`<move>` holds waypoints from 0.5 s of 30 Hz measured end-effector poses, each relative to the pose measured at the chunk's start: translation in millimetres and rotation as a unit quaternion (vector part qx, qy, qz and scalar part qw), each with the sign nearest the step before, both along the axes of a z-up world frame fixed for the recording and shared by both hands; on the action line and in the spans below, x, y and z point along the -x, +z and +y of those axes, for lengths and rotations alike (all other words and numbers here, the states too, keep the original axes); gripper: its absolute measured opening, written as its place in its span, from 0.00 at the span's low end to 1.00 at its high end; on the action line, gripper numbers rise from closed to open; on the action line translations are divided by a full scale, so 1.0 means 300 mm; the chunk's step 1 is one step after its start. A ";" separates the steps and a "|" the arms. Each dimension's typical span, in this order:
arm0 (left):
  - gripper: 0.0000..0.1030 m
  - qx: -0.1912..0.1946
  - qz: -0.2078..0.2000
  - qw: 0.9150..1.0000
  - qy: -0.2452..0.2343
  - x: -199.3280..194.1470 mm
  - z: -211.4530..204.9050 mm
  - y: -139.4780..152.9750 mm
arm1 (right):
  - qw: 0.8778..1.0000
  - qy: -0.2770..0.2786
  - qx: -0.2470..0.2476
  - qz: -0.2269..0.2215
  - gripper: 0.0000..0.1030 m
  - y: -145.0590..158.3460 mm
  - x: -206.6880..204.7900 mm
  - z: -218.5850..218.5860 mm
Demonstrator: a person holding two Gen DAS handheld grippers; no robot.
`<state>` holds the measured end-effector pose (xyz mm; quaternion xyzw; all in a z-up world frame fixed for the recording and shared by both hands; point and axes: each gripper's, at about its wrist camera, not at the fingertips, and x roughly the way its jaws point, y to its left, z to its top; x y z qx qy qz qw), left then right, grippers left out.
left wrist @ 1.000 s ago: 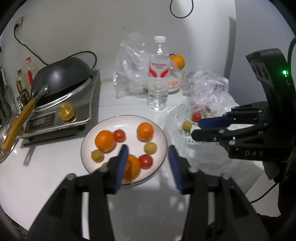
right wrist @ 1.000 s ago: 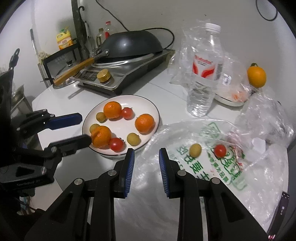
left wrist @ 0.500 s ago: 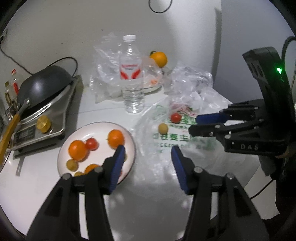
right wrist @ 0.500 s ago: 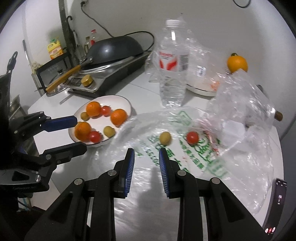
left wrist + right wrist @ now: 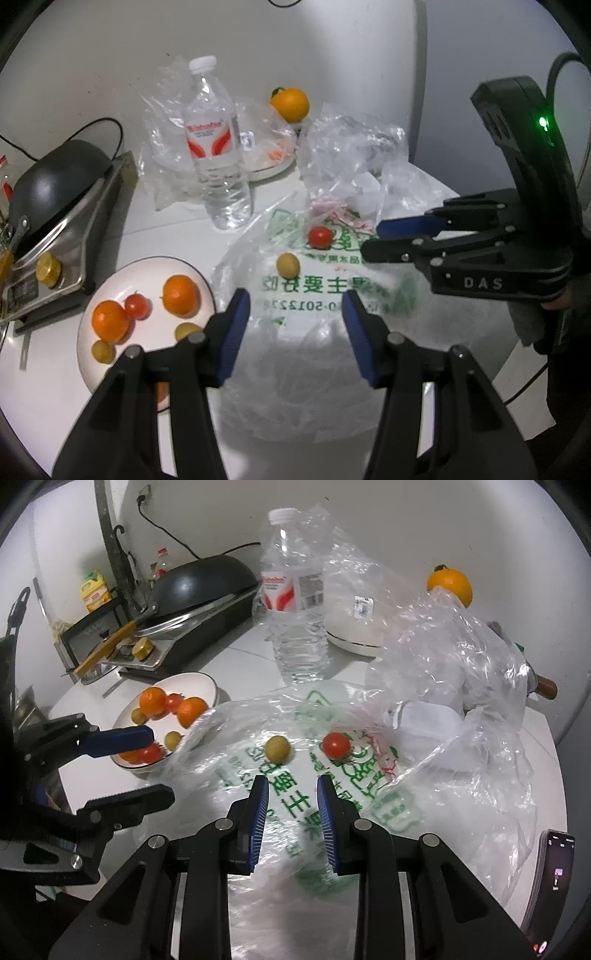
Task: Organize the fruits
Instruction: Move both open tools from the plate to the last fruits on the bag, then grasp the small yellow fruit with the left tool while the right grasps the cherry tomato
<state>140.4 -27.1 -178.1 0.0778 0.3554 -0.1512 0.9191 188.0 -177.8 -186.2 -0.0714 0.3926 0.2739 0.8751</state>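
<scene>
Only oranges [image 5: 179,295] and tomatoes [image 5: 137,307] on plate [image 5: 147,266]

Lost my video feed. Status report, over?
Both claws, left and right, open, empty. Cherry tomato and yellow fruit loose on plastic bag. Plate part filled. Path clear.

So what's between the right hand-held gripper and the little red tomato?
Only printed plastic bag lies between the right hand-held gripper and the tomato, in the right wrist view.

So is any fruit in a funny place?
Yes. A red tomato and a small yellow fruit lie on the printed plastic bag, not on the plate. One orange sits alone by the wall.
</scene>
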 end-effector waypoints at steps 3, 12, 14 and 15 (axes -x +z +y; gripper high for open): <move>0.52 -0.003 0.004 1.000 0.001 -0.026 -0.020 -0.013 | 1.000 0.000 -0.001 0.007 0.28 -0.019 -0.040 -0.003; 0.52 -0.008 0.019 1.000 -0.004 -0.106 -0.047 -0.051 | 1.000 -0.002 -0.003 0.017 0.32 -0.058 -0.147 0.009; 0.51 -0.005 0.023 1.000 -0.006 -0.123 -0.046 -0.059 | 1.000 -0.001 0.000 0.020 0.32 -0.068 -0.164 0.015; 0.51 -0.003 0.024 1.000 -0.007 -0.130 -0.045 -0.062 | 1.000 0.001 0.002 0.023 0.32 -0.075 -0.174 0.021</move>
